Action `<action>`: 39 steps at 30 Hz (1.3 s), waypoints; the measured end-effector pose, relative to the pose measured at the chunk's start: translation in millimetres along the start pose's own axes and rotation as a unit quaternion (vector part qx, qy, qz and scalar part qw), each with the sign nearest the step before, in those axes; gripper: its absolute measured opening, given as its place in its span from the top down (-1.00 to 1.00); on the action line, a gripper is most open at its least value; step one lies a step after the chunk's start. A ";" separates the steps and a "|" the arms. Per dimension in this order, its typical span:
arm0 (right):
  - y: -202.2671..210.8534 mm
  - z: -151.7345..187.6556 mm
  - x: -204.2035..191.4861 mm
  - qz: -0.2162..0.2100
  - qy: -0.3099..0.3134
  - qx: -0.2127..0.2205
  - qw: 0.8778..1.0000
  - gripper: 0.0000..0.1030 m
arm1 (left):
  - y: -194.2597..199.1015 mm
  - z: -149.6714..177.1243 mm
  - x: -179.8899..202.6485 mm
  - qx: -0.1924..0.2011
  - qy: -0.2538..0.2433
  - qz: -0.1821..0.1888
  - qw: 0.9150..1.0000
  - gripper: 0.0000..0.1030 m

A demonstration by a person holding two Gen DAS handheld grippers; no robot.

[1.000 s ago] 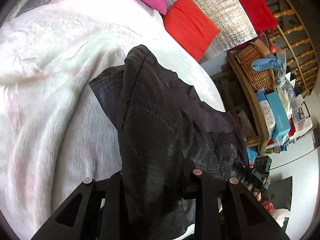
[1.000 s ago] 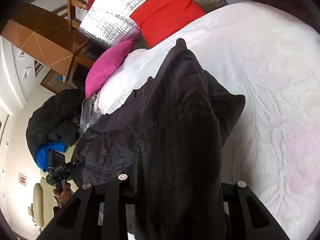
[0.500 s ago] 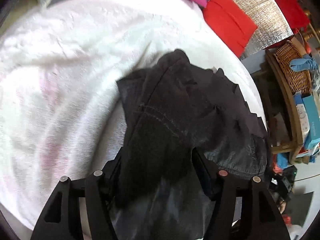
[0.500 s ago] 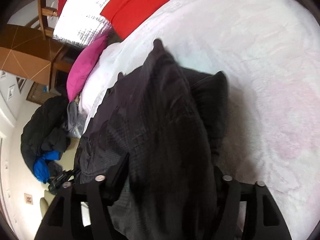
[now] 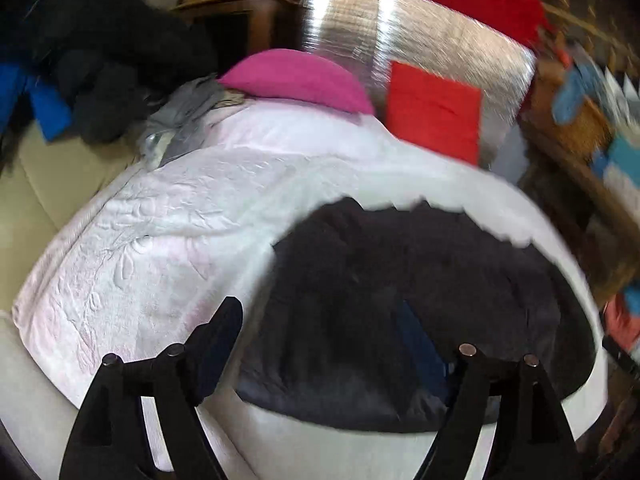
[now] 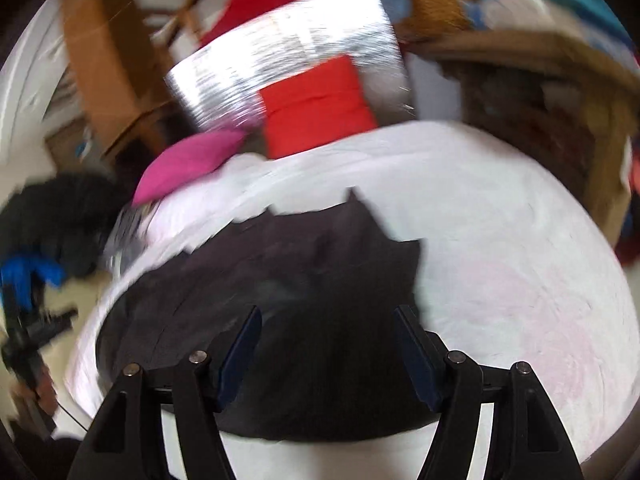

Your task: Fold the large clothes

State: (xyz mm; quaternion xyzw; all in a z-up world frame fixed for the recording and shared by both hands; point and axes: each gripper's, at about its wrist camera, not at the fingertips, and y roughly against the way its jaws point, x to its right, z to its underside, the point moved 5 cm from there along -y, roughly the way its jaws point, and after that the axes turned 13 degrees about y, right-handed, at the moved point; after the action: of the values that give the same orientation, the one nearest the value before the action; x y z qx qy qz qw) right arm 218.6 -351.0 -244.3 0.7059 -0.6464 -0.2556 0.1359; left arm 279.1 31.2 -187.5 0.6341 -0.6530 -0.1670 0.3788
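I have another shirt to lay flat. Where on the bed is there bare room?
Free: the white bedspread left of the dark garment, below the pink pillow; in the right wrist view, also its right side. Crowded: the head end with the red cushion and grey clothes.

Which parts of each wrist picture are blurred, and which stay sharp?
Left wrist view: the shelves at right and the red cushion smear, while the white bedspread keeps its embossed pattern. Right wrist view: nearly everything streaks, including the silver panel; only the right gripper stays crisp.
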 end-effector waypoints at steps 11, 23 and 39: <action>-53.9 45.9 -56.2 0.027 0.052 -0.143 0.988 -0.19 | -61.5 42.2 -3.6 -0.102 -0.019 -0.085 0.991 -0.62; -97.4 16.9 -119.6 -0.036 0.034 -0.137 0.989 -0.06 | -90.2 45.6 40.5 -0.096 -0.052 -0.095 0.990 -0.70; -63.8 66.7 -33.4 0.073 0.000 -0.171 0.983 -0.08 | -68.0 71.0 22.1 -0.054 -0.053 -0.139 0.987 -0.98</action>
State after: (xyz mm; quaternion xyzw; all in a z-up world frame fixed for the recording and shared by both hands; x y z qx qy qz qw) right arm 235.5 -300.8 -327.0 0.6231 -0.6432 -0.3520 0.2725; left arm 278.6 -18.1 -275.4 0.6876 -0.5678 -0.2861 0.3505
